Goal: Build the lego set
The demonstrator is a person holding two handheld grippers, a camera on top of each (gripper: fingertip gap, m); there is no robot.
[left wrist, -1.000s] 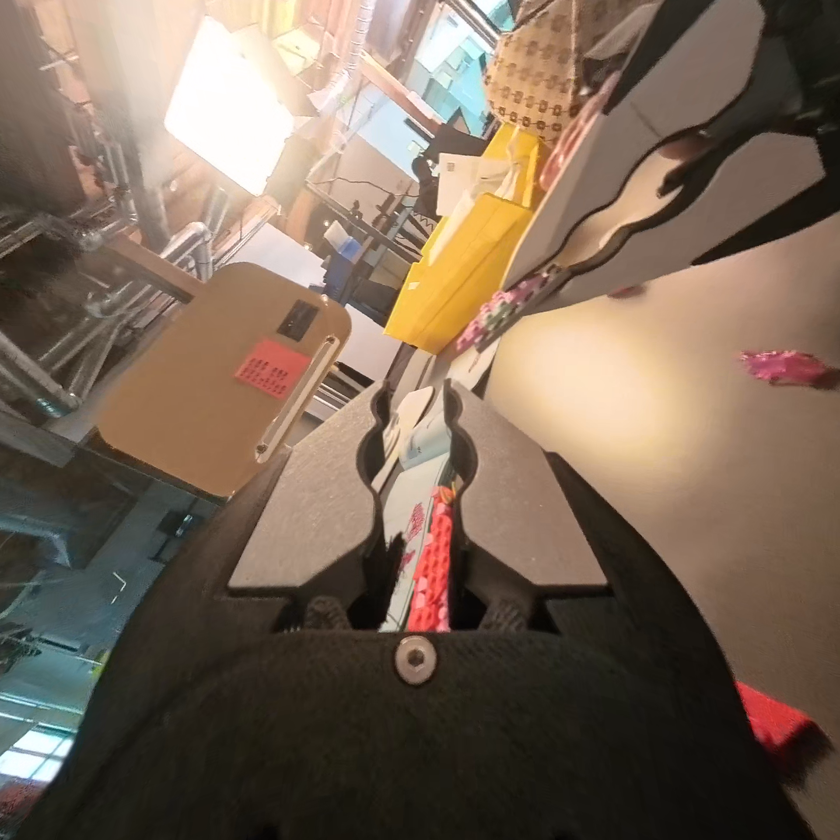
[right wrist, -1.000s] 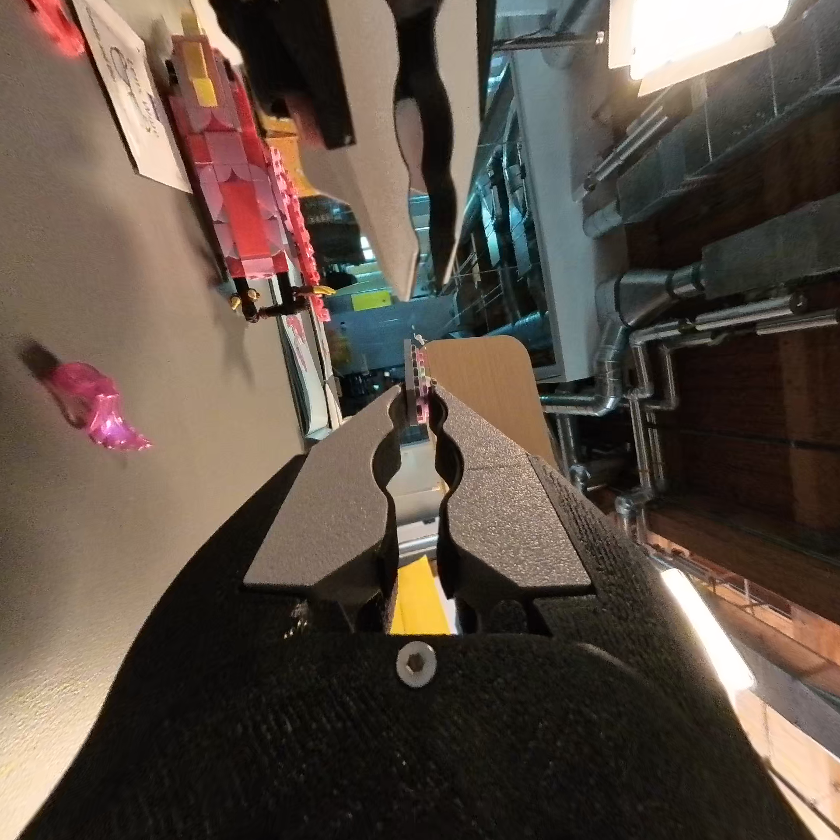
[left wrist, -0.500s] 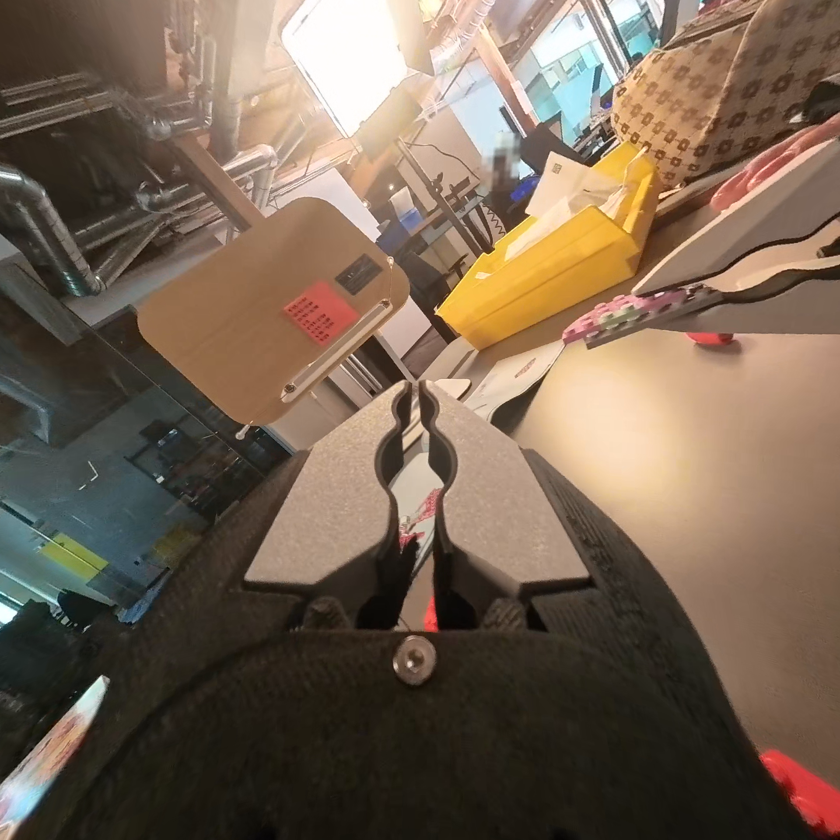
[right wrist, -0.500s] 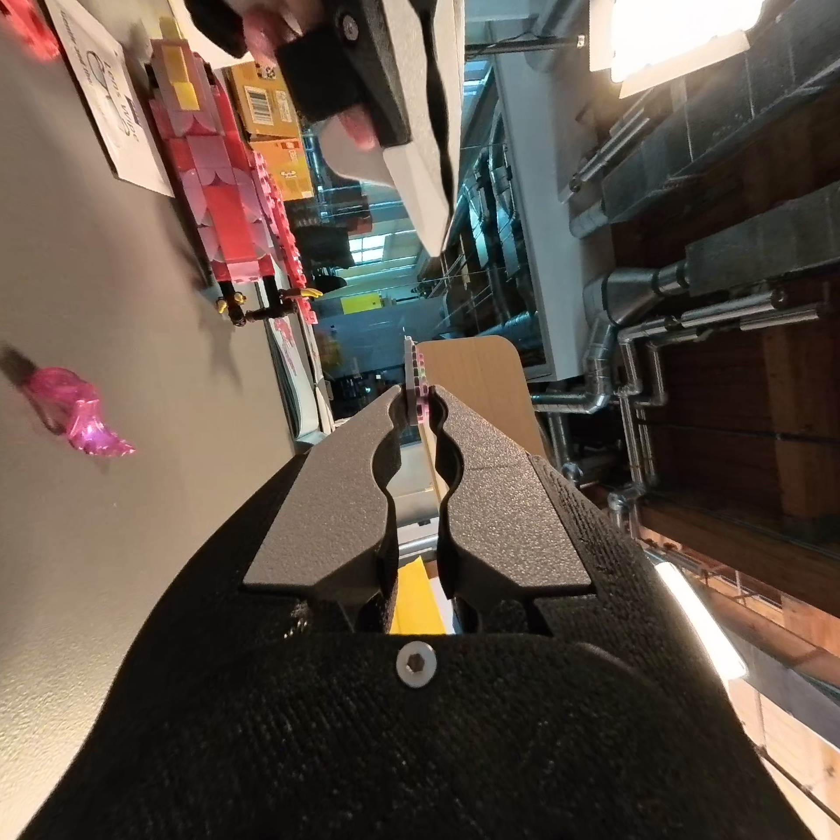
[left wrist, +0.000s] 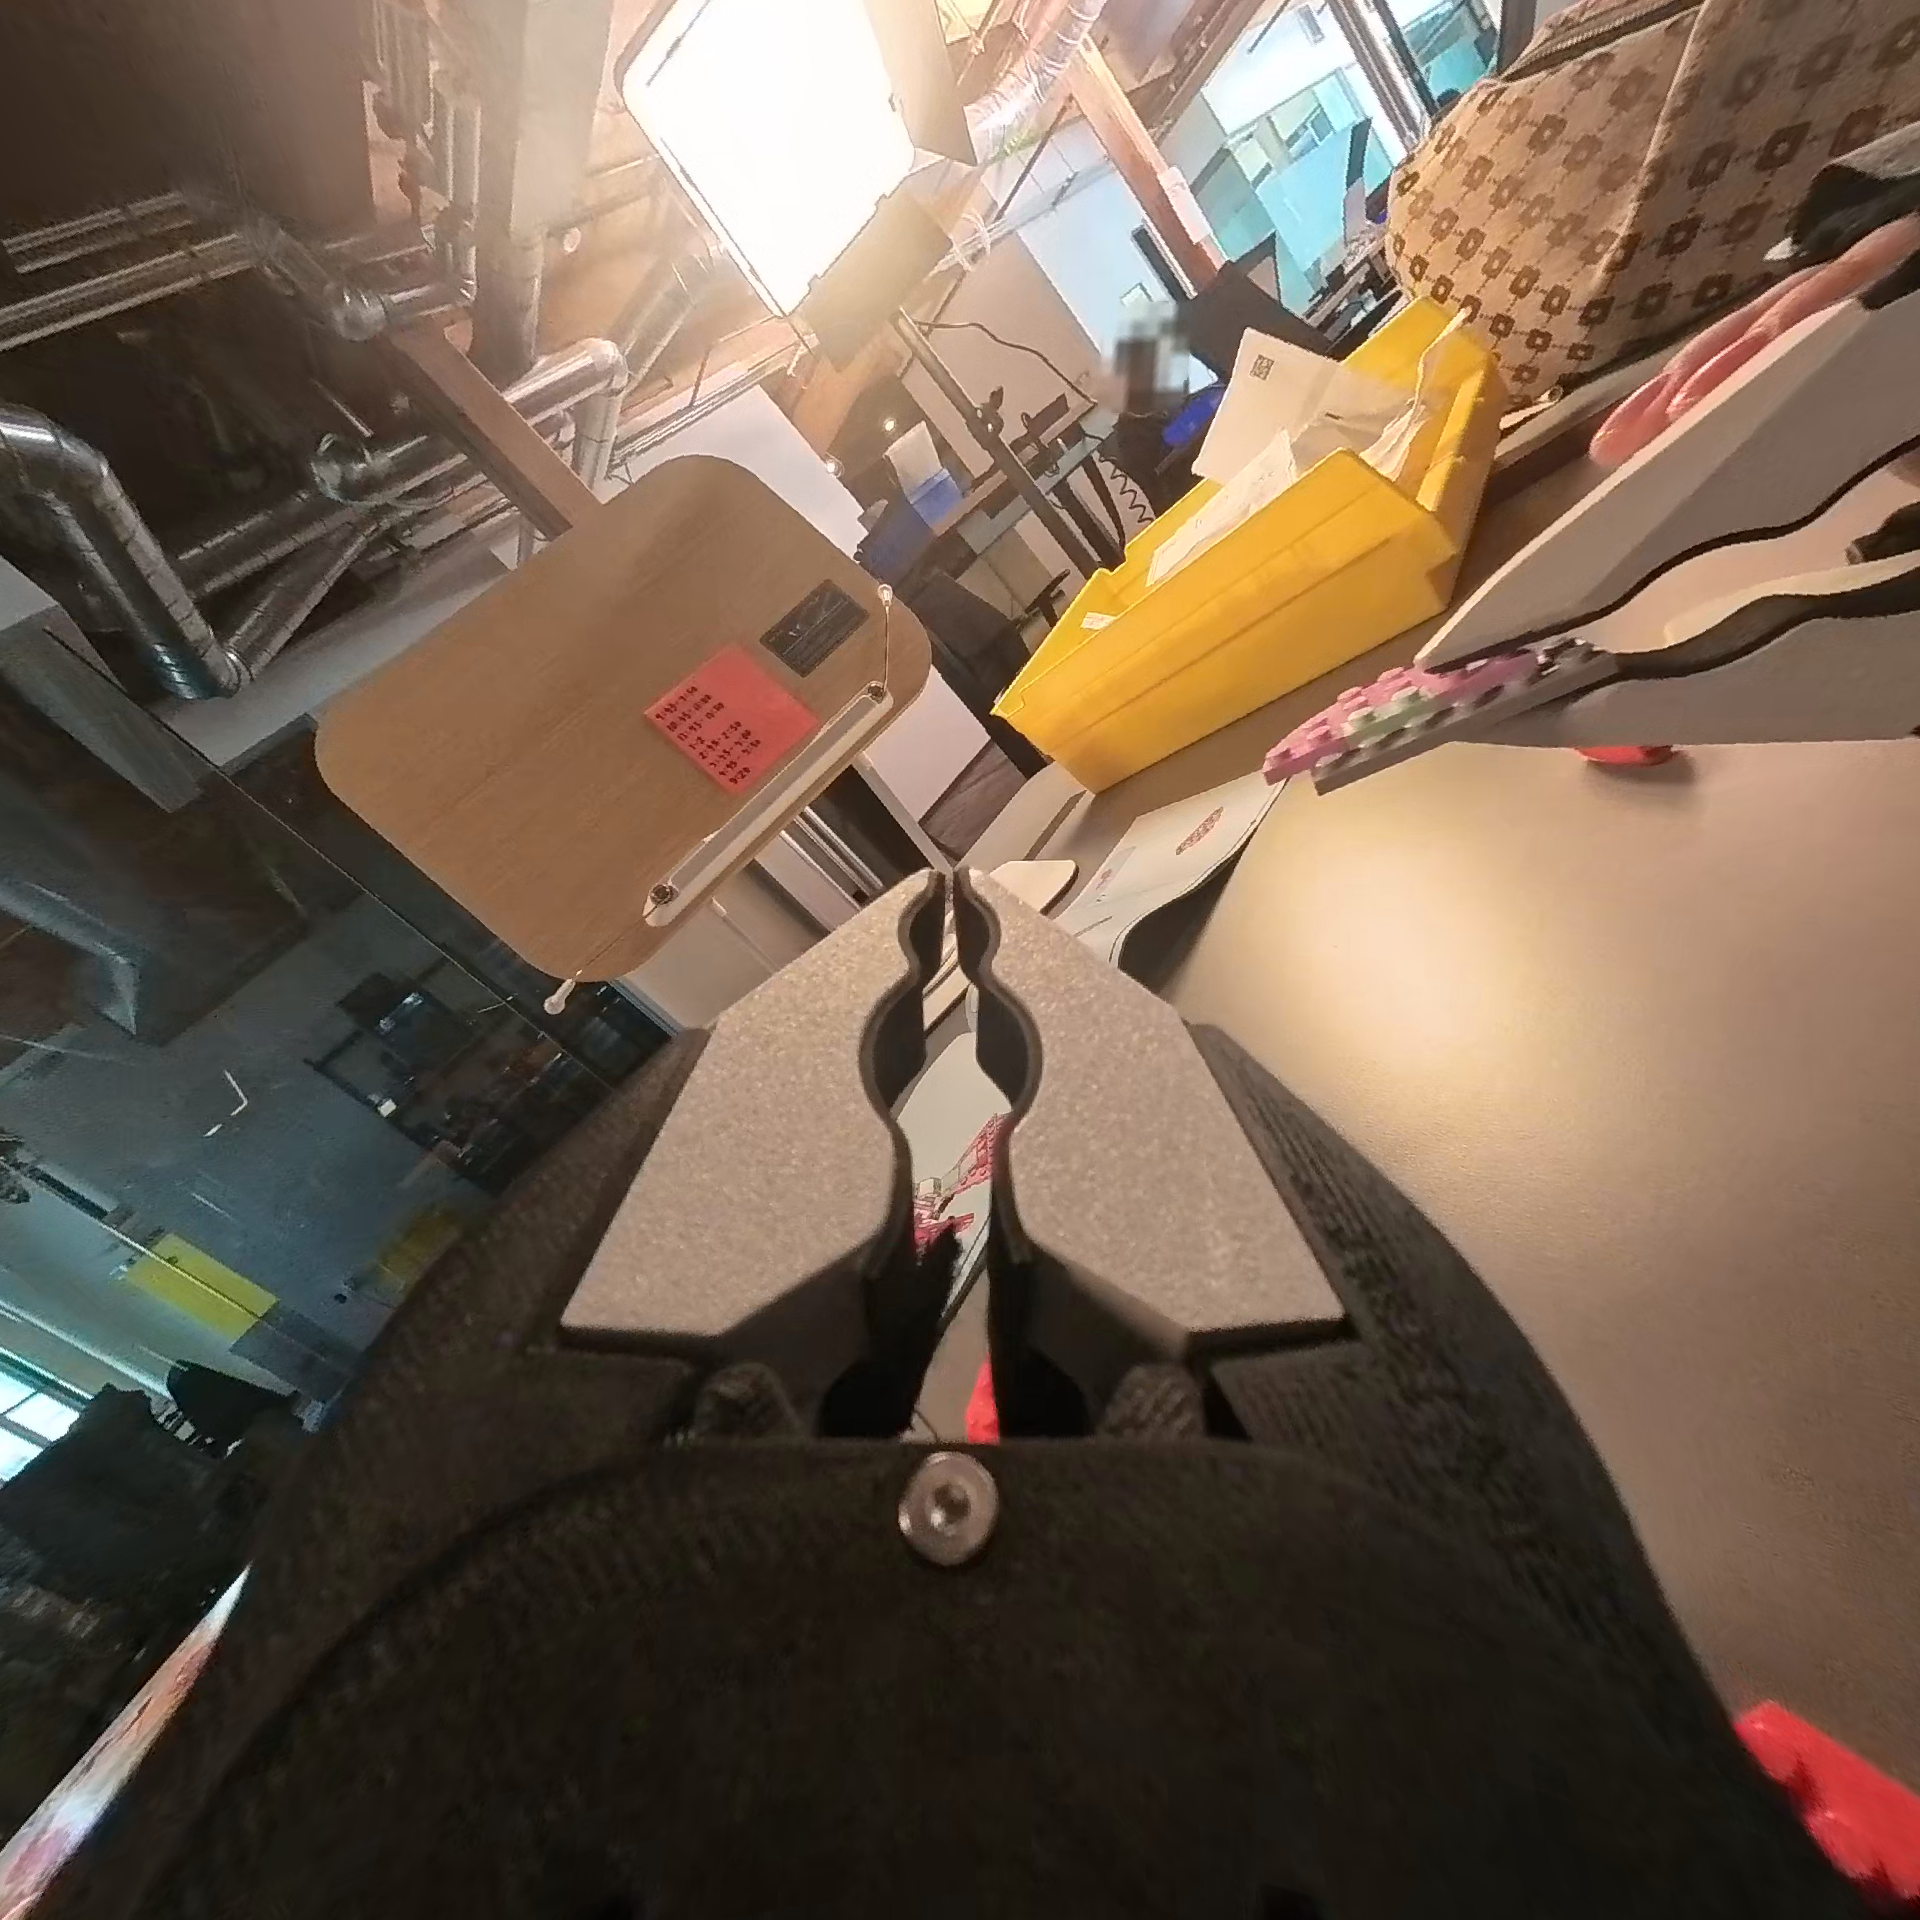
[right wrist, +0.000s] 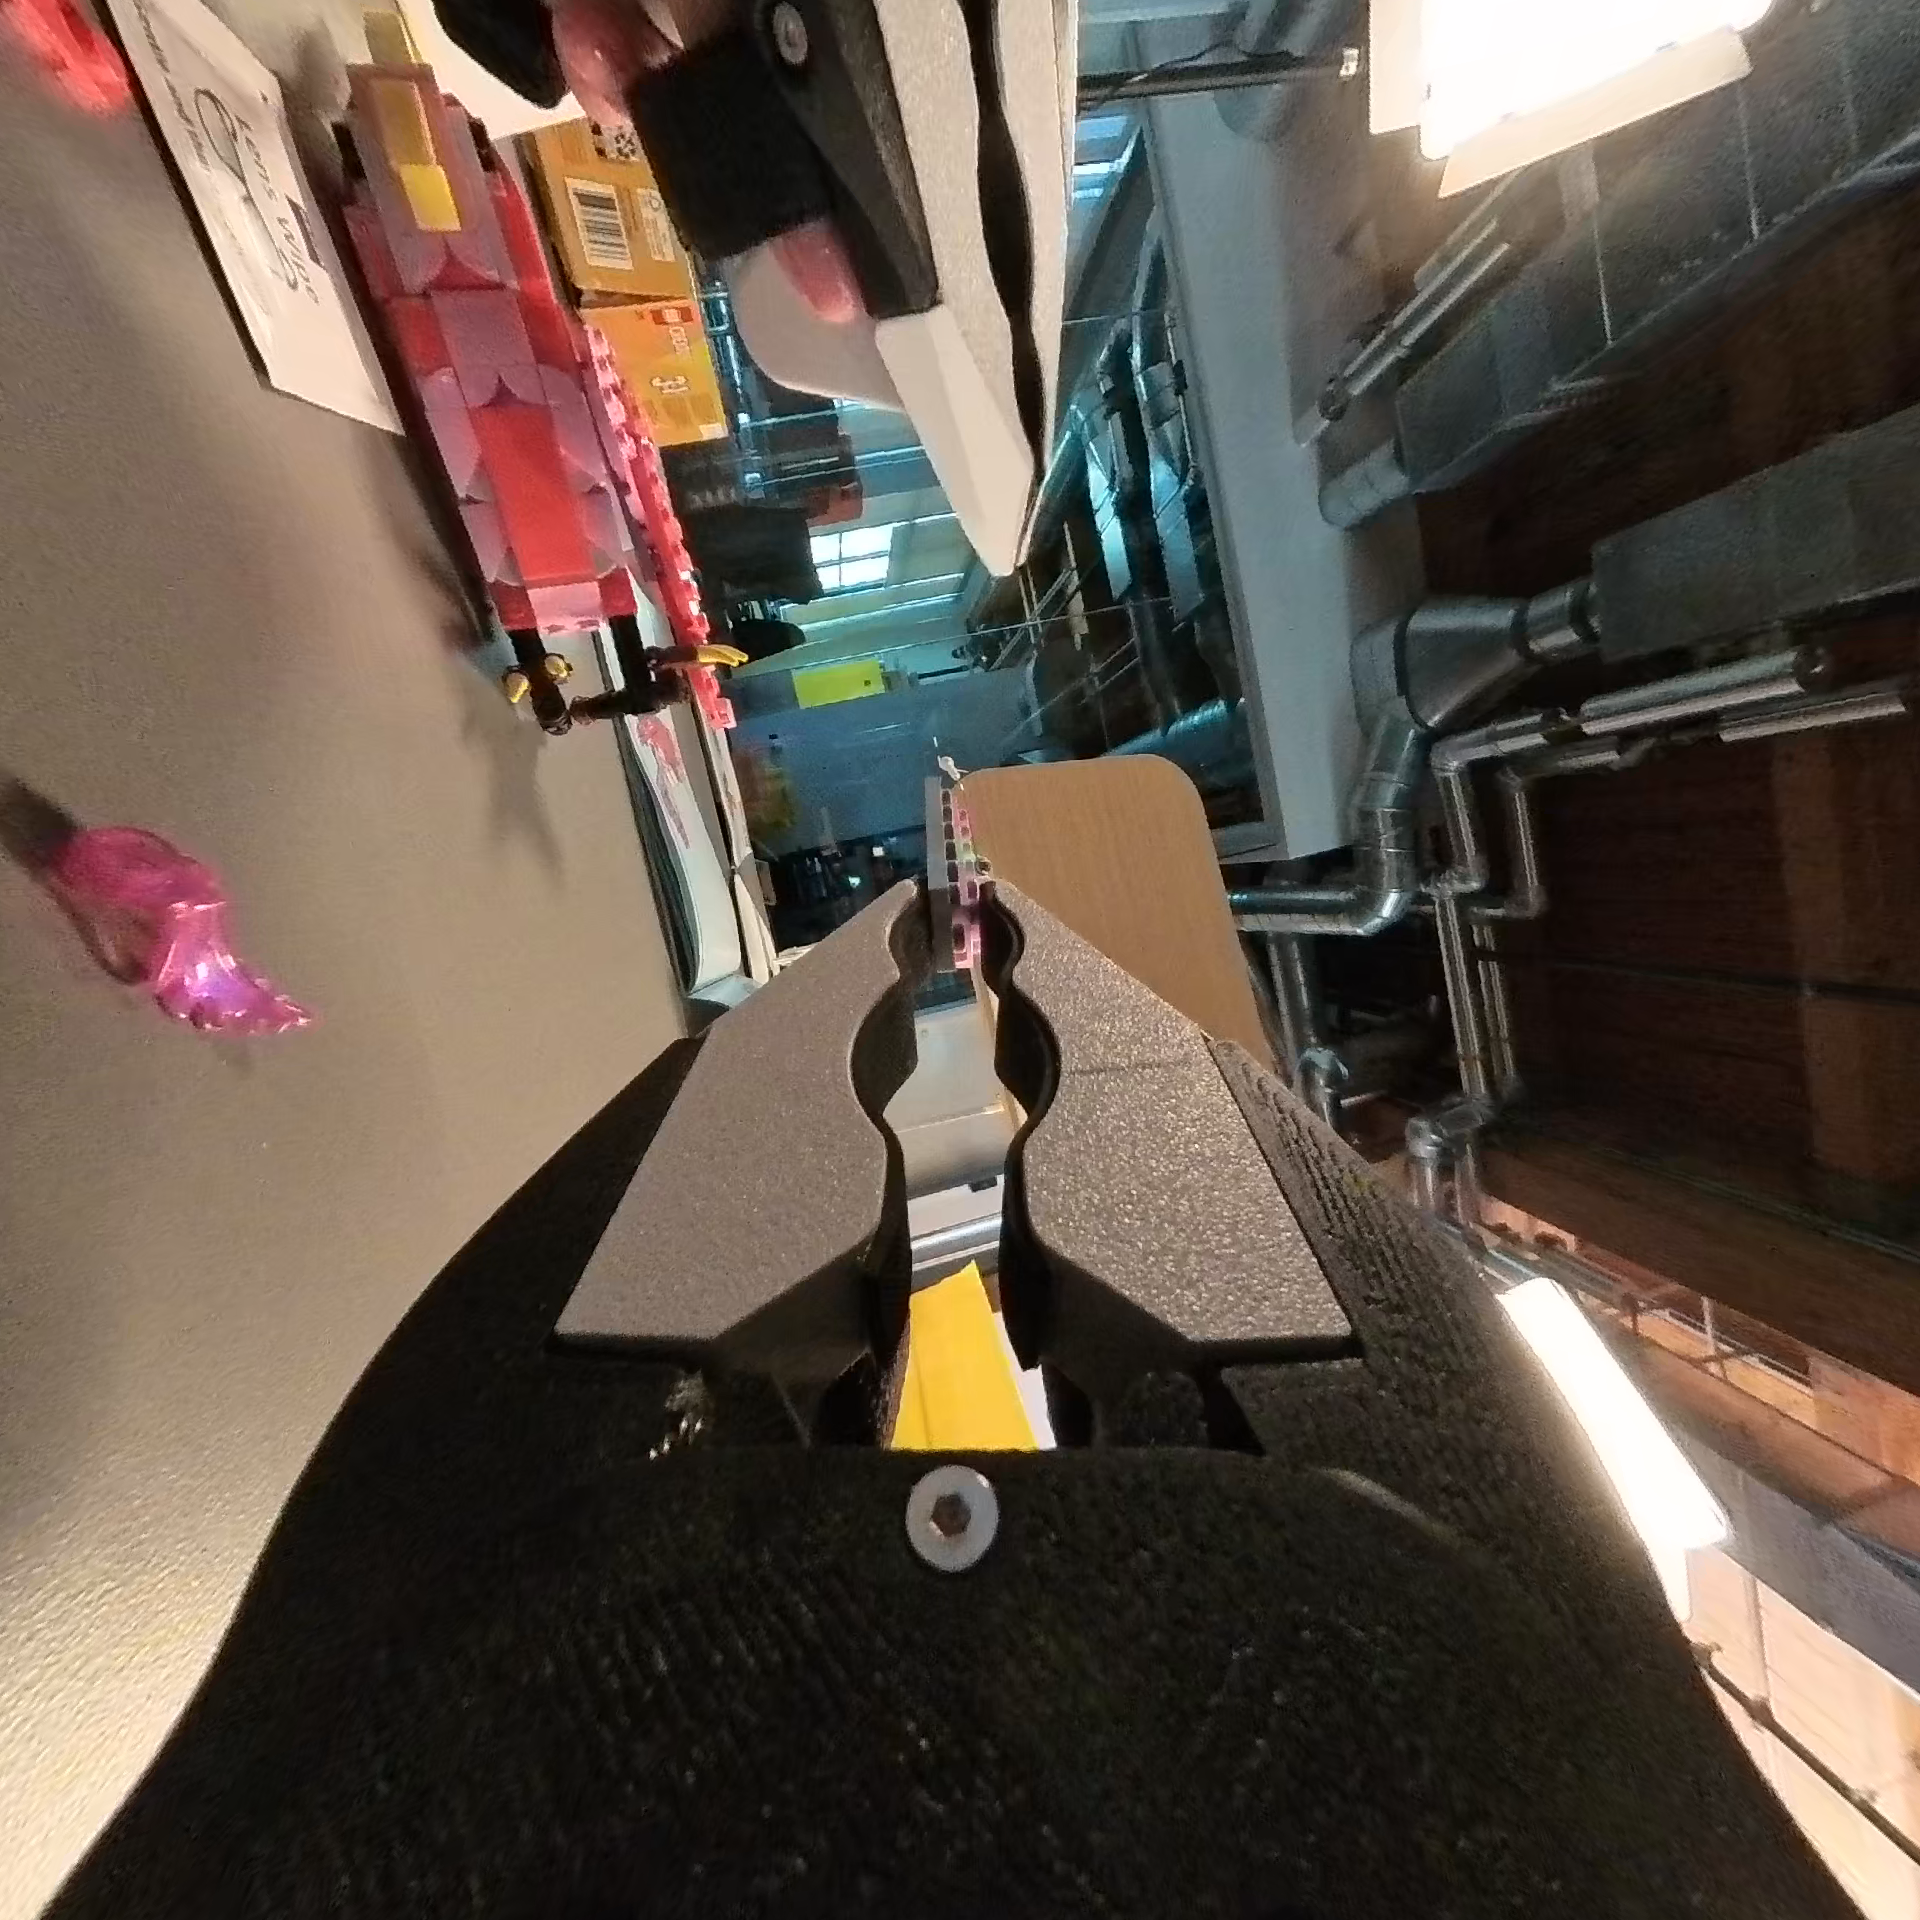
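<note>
My left gripper (left wrist: 954, 885) is shut, its tips meet with nothing between them, and it hovers above the grey table (left wrist: 1558, 1039). My right gripper (right wrist: 956, 914) is shut on a thin grey plate with pink bricks (right wrist: 948, 831), held on edge in the air. The left wrist view shows this plate (left wrist: 1382, 717) sticking out of the right gripper's fingers (left wrist: 1714, 499) just above the table. A pink and red brick bird model (right wrist: 499, 416) lies on the table (right wrist: 260, 1143), with the left gripper's fingers (right wrist: 914, 208) above it.
A clear pink piece (right wrist: 197, 956) and a white card (right wrist: 260, 208) lie on the table. A yellow bin (left wrist: 1247, 623) stands at the far edge, a booklet (left wrist: 1174, 862) lies near it. A red brick (left wrist: 1829, 1808) lies close by. A wooden board (left wrist: 623, 717) hangs beyond the table. Tip to tip, the grippers are about 9 centimetres apart.
My left gripper's jaws closed with nothing between them, and the gripper turned and lifted away from the red bricks. My right gripper kept its hold on the plate and barely moved.
</note>
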